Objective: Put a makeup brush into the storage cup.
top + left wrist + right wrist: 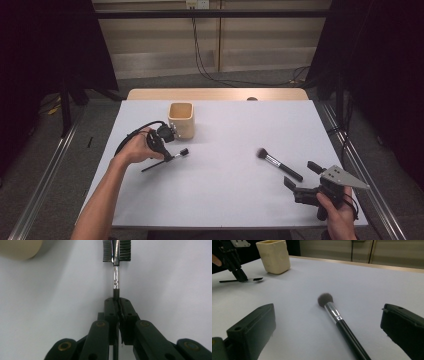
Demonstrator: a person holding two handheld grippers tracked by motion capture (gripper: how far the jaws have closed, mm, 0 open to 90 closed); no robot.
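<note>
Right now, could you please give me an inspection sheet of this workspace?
Surface: white table, flat, wooden edge at the far side.
Job's things: brow brush lying flat near the cup; powder brush lying flat, free.
Clutter: nothing seen.
Grippers: left gripper shut on the brow brush's handle; right gripper open, jaws either side of the powder brush's handle, not touching.
Cables: black cable looping from the left gripper; wires on the far floor.
Surroundings: dark curtains, floor rails.

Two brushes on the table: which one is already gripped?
The small comb-headed brush, clamped in the left gripper by the cream cup. The fluffy powder brush lies free.
</note>
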